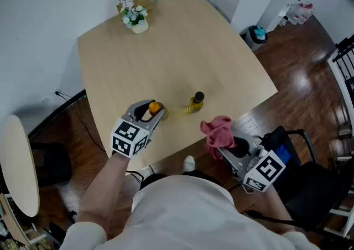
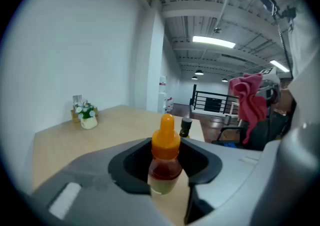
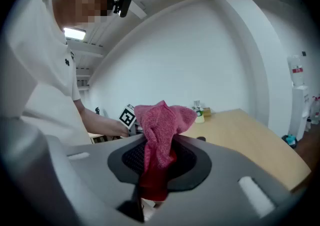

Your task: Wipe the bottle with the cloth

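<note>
My left gripper (image 1: 155,112) is shut on a small upright bottle with an orange cap (image 1: 154,107) above the near part of the table; in the left gripper view the bottle (image 2: 165,156) stands between the jaws of that gripper (image 2: 167,172). A second small bottle (image 1: 195,102) with a black cap and yellow liquid stands on the table just to the right, apart from both grippers. My right gripper (image 1: 223,147) is off the table's front edge, shut on a bunched pink cloth (image 1: 218,131). In the right gripper view the cloth (image 3: 160,132) rises out of the jaws.
The wooden table (image 1: 166,55) has a small flower pot (image 1: 136,19) and a card holder at its far corner. A round side table (image 1: 19,166) stands at the left, a black chair (image 1: 310,177) at the right, a bin (image 1: 256,34) beyond the table.
</note>
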`<state>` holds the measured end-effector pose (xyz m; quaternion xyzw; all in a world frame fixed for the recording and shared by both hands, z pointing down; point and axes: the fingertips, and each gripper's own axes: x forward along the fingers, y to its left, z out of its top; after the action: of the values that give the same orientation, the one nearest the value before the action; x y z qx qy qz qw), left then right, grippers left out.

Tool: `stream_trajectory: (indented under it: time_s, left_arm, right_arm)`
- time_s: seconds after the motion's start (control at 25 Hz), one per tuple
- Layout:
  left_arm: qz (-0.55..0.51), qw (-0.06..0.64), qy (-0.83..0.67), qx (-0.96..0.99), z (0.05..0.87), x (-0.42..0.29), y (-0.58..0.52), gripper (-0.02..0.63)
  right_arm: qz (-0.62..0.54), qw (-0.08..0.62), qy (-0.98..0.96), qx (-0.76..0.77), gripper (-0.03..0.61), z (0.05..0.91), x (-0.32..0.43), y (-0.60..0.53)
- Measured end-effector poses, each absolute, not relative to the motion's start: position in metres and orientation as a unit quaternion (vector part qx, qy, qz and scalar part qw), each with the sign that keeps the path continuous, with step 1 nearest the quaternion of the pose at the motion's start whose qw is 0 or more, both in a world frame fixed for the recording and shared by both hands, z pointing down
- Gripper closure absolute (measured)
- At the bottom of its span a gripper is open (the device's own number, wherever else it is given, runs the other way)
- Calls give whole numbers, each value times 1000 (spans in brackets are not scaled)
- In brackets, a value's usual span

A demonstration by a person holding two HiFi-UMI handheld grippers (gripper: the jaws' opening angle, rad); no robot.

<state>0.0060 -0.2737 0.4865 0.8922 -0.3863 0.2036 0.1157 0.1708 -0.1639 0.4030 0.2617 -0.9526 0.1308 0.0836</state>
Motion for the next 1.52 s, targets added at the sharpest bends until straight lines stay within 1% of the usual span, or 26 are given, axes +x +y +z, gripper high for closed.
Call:
stream_trajectory:
  time_s: [0.16,0.36,0.44,0.56,0.72,0.96,1.04,1.12,1.28,1.36,1.52]
  left_arm:
    - [191,108,-323,921,429,7,-230,451]
    - [161,113,-282,939,380,-8,-179,451]
    - [155,111,-272,943,366,-15,-165,451]
    - [143,115,-264,947,353,-31,-153,451]
    - [130,123,-270,946,339,-52,-147,451]
    - [120,123,-276,946,328,-74,-150,451]
    - [120,122,-277,945,326,-78,-152,451]
    - [120,121,-279,945,324,-83,-157,451]
    - [129,120,-273,946,327,-90,-165,451]
    - [128,124,-269,947,327,-91,-168,451]
    - [116,128,-265,949,319,-89,-168,451]
  right_arm:
    - [81,60,-971,217,491,366,113,-167]
    - [26,27,-987,156,491,318,37,-158]
    - [14,33,-991,133,491,316,13,-153]
    - [21,59,-991,117,491,337,-13,-146]
    - [61,74,-988,122,491,374,-25,-138]
    - [92,135,-976,141,491,441,-29,-134]
    - [99,145,-972,156,491,451,-26,-134]
    - [84,136,-973,168,491,439,-25,-134]
    - [-4,102,-983,153,491,364,-43,-116]
    - [-25,100,-984,145,491,341,-56,-105]
    - [-22,117,-981,153,491,354,-76,-100]
